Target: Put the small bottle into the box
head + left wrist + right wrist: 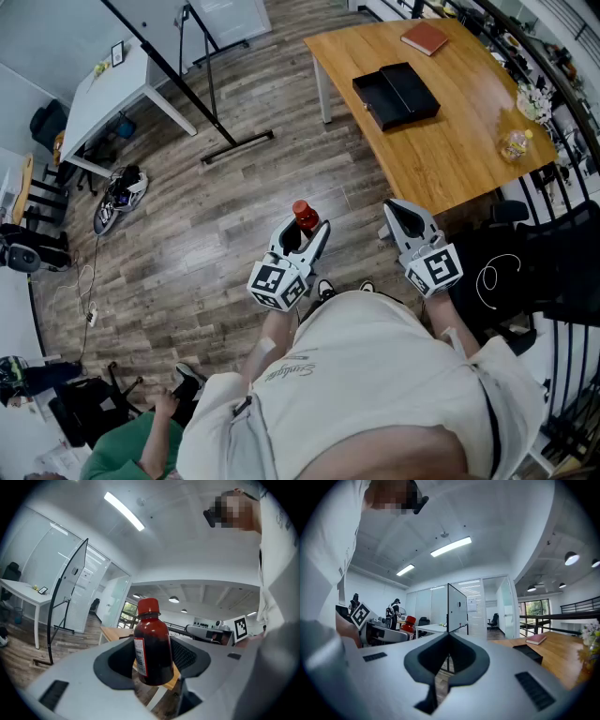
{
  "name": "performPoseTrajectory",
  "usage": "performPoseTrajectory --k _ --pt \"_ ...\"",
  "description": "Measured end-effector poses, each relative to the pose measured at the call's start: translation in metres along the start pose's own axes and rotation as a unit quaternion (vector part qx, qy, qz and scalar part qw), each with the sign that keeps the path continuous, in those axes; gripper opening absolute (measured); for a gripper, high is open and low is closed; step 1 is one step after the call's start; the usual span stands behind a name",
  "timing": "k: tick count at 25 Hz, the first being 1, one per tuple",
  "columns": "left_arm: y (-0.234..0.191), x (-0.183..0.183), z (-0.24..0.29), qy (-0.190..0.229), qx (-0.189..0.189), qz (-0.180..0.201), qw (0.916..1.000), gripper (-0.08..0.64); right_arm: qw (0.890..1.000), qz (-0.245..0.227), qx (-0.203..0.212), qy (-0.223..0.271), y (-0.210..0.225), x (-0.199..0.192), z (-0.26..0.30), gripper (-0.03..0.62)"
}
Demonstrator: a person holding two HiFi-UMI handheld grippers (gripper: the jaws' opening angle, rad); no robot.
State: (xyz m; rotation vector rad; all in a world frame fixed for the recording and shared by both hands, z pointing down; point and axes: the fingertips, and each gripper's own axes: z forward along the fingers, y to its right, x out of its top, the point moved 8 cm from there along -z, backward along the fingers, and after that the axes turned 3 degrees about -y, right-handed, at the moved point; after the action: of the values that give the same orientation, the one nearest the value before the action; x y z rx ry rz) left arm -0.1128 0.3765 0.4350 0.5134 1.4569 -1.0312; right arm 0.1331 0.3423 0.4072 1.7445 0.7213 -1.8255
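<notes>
The fingers (114,663) of the left gripper (152,656) are spread wide yet closed on the small bottle (151,641). Its dark body is pinched upright between the two black pads, the red cap stands above them, and its base hangs free with nothing under it. The fingers of the right gripper (449,640) are brought together at their tips, and nothing is held between them.

The carrying step is judged to be in hand. The bottle is held in the air over the wooden floor (234,216), well apart from the box (395,95). The box is black, appears to lie open, and rests on the desk (459,155), ahead and to the right in the head view.

The next move is judged to call for the bottle to be carried across to the desk and brought above the box. It would then be lowered in upright before the fingers are parted — a steady pinch being needed all the way, since only the sides of the bottle are gripped.
</notes>
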Motion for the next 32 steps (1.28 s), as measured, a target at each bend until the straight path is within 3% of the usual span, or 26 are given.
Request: performPoseTrajectory --k 9,21,25,32 --pt "0.016 -0.009 0.011 0.000 0.005 0.002 1.0000 0.233 1.000 0.027 0.005 0.002 0.013 -0.011 -0.014 -0.008" --pt "-0.008 -0.020 -0.030 -0.002 0.048 -0.013 0.9987 0.233 0.999 0.006 0.050 -0.014 -0.015 -0.015 0.018 -0.008" --pt "-0.026 -0.015 -0.038 0.005 0.042 -0.013 0.9990 0.233 0.999 -0.003 0.042 -0.015 -0.029 -0.011 0.026 -0.007" --pt "-0.054 -0.010 -0.044 0.006 0.002 -0.008 0.9999 0.233 1.000 -0.001 -0.010 -0.025 -0.050 -0.011 0.030 -0.008"
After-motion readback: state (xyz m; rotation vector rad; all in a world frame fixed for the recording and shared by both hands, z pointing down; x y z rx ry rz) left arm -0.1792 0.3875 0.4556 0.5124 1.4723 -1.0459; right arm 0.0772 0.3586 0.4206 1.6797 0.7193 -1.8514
